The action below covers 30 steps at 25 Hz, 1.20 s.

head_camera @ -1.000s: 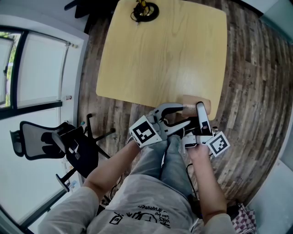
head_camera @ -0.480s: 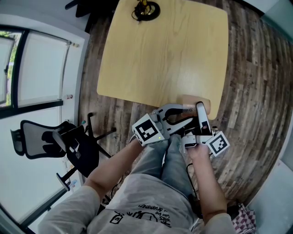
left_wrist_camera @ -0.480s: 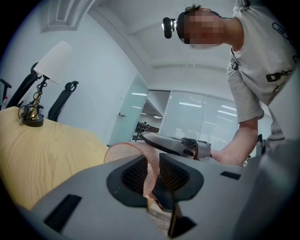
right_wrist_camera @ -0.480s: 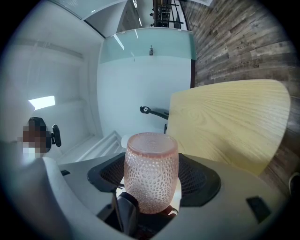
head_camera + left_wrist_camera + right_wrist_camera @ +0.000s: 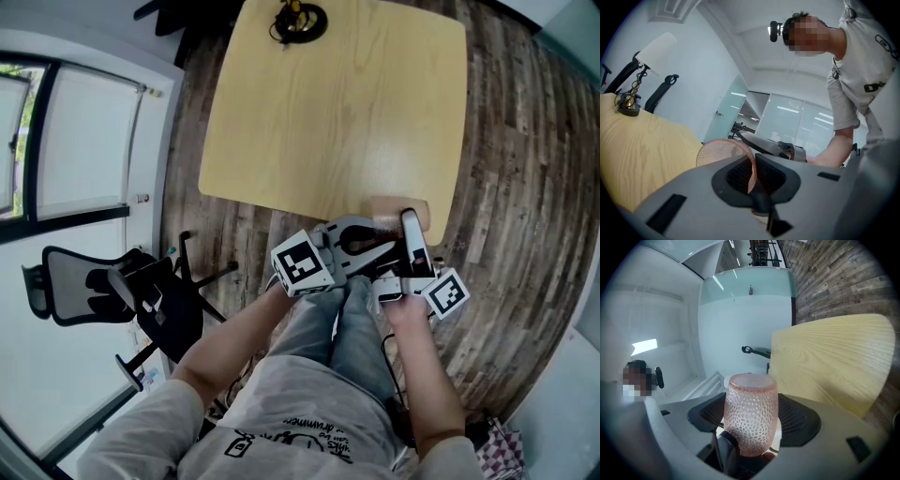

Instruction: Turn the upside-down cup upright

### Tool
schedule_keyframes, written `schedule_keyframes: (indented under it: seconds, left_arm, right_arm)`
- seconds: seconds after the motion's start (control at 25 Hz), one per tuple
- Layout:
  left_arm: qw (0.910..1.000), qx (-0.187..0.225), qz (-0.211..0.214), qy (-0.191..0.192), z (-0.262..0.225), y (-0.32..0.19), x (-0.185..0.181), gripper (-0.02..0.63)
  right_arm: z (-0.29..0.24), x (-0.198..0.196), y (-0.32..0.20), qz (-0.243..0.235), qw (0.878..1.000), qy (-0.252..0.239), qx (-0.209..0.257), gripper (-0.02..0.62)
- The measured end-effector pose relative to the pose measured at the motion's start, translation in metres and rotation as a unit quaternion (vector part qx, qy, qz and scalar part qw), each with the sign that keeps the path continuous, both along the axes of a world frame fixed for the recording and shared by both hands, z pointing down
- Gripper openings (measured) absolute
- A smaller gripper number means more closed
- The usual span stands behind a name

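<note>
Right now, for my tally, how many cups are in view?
1: the pink cup, at the table's near edge, gripped by the right gripper, with the left gripper just closed on its wall. No others visible.

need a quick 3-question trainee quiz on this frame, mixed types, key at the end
1. Multiple choice: what does the right gripper hold between its jaws? A) a pink textured cup B) a white mug C) nothing
2. True or false: the left gripper stands wide open, clear of the cup.
3. Short answer: what is at the far end of the wooden table?

Key:
1. A.
2. False. Its jaws have just been closing and pinch the cup's thin wall.
3. A small ornament on a dark round base.
</note>
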State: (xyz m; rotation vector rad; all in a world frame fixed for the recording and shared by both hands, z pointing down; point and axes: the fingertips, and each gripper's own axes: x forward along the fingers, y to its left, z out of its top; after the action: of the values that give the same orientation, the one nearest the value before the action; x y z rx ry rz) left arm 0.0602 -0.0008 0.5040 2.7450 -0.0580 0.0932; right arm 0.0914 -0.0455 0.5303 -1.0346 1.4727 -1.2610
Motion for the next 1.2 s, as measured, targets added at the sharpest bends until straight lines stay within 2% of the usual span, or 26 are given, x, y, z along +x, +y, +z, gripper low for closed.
schedule_keyframes:
  seconds: [0.36,0.72,1.2]
  left_arm:
    - [0.9998,-0.016,0.015,0.0,-0.0012,0.0005,0.0011,0.02]
    - [0.9995,-0.012,0.023,-0.017,0.0006,0.0018,0.0019,0.02]
    - [0.9976,0.012,0.048,-0.049,-0.0018,0.0058,-0.0016,0.019]
  right_arm:
    - [-0.0031,0.0012,0.0002,0.002,1.0,0.005,0.014,0.344]
    - [-0.0035,0.0032,0.0018,0.006,1.0,0.012,0.016,0.344]
    - [-0.0085,0.0046,0.0067,-0.003,0.998,0.061,0.018,0.344]
